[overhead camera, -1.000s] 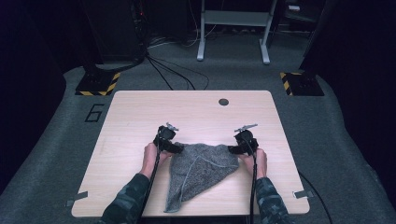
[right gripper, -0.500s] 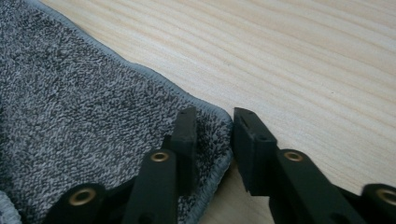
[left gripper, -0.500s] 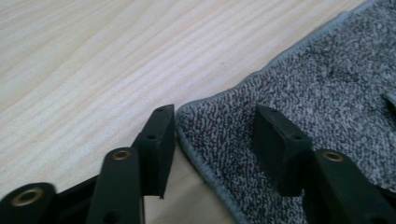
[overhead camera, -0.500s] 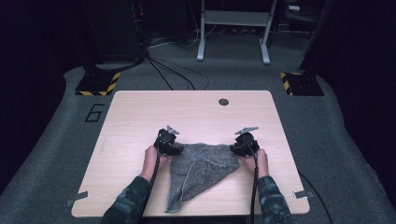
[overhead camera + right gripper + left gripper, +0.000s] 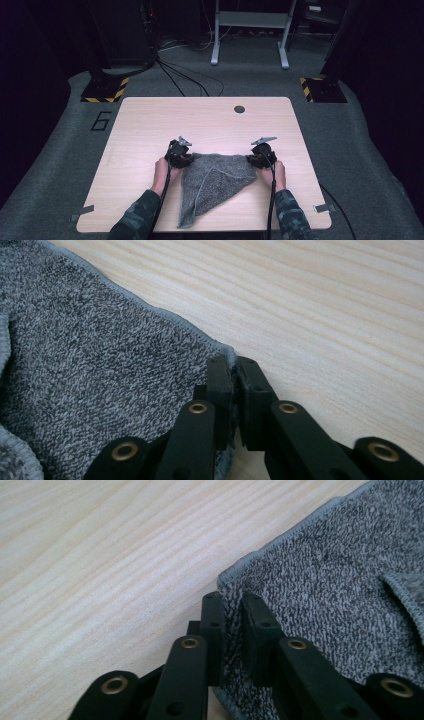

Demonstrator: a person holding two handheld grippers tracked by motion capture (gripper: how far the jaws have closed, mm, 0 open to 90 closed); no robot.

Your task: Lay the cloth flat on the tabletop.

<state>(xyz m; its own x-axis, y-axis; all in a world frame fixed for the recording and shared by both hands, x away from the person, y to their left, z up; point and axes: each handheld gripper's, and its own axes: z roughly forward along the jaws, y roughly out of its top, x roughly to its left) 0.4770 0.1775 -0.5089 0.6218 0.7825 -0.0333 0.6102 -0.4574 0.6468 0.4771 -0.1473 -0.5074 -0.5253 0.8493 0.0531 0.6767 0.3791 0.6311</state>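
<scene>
grey towel (image 5: 215, 182) on the near middle of the wooden table (image 5: 150, 125), triangle-ish, top edge running left-right, tip pointing at the near edge, left gripper (image 5: 181, 156) pinching its left corner, right gripper (image 5: 256, 159) clamped on the right corner

Read just one figure: a dark "6" (image 5: 101, 120) marked on the grey floor covering (image 5: 60, 165), just beside the table's far left corner (image 5: 123, 100) (seen from the high view). Found no lettering, label or brand legible anywhere else, either on the striped black-and-yellow bases (image 5: 105, 89) beyond the table or in the two gripper views.
</scene>
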